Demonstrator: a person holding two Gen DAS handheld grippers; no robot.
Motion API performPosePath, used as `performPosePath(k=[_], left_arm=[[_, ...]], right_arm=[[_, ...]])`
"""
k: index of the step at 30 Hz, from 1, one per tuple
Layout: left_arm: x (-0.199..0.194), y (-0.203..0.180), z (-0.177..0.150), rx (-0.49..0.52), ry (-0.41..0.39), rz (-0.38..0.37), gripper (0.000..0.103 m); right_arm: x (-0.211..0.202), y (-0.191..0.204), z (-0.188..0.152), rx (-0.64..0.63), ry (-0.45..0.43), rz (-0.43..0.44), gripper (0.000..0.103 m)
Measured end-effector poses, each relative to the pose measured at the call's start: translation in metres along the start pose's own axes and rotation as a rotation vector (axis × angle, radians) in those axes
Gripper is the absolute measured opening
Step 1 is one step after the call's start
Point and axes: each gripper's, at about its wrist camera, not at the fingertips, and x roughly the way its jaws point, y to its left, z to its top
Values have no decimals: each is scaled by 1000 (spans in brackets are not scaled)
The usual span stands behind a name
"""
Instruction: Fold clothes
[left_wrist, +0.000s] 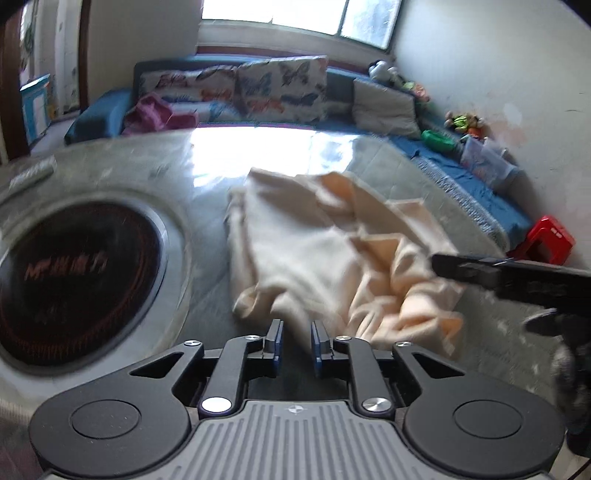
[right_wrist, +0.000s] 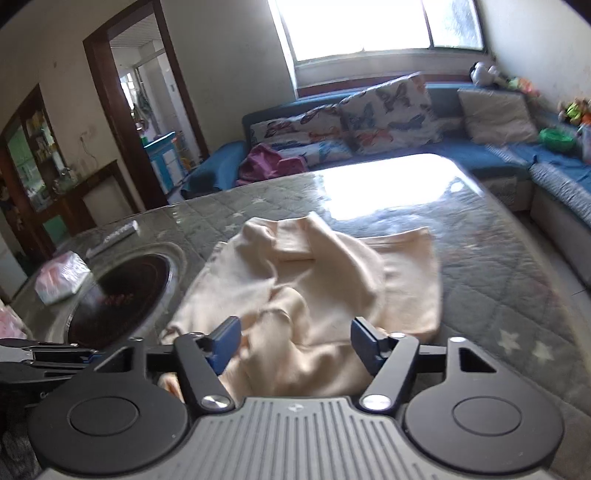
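A cream garment (left_wrist: 314, 251) lies crumpled on the grey quilted table cover (left_wrist: 207, 266); it also shows in the right wrist view (right_wrist: 314, 280). My left gripper (left_wrist: 297, 341) sits at the garment's near edge, its blue pads a narrow gap apart, and a fold of cloth seems to run between them. My right gripper (right_wrist: 295, 343) is open wide, just above the garment's near part, with nothing between its fingers. The right gripper's black body (left_wrist: 517, 277) enters the left wrist view from the right, over the cloth.
A round black induction hob (left_wrist: 74, 284) is set in the table to the left. A remote (right_wrist: 114, 236) and a plastic packet (right_wrist: 61, 277) lie near it. A blue sofa (right_wrist: 480, 155) with cushions runs behind and right. A red stool (left_wrist: 546, 240) stands at right.
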Motion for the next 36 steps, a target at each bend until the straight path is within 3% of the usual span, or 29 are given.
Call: performPosePath(k=[3,6,7,10,16,21,23,26,29,31,36], left_arm=[[5,-10,10,32,-14,-8,30],[11,-18,15,68,-9,-19,33],[13,-22,15,81,-5,-26,39],[20,-32,18,129,8,-37,43],[45,-45,22,174,69,-69,42],[58,-51,14,206,115,-73,40],[61,-51,10,211,127,-73,24],[54,-45,7,183,115,-88,14],[38,-36,3,152,73,-82,12],[23,-29,-1,128,35,-69,11],[-13,-12,-10,66,-59,-35,11]], right_arm=[[19,0,2,-5,44,25,53],[30,-2,-1,-10,78,27,28],[30,-3,-3,-7,79,29,20],[16,-8,-10,4,49,16,12],[-17,-17,-26,10,-4,-41,7],[-34,-30,-44,63,-6,-82,7],[-36,-30,-45,71,-8,-73,7],[-37,-28,-43,67,-16,-60,13],[-36,-23,-37,54,-31,-47,27],[-34,-19,-33,45,-39,-41,45],[-25,-6,-24,17,-46,-21,55]])
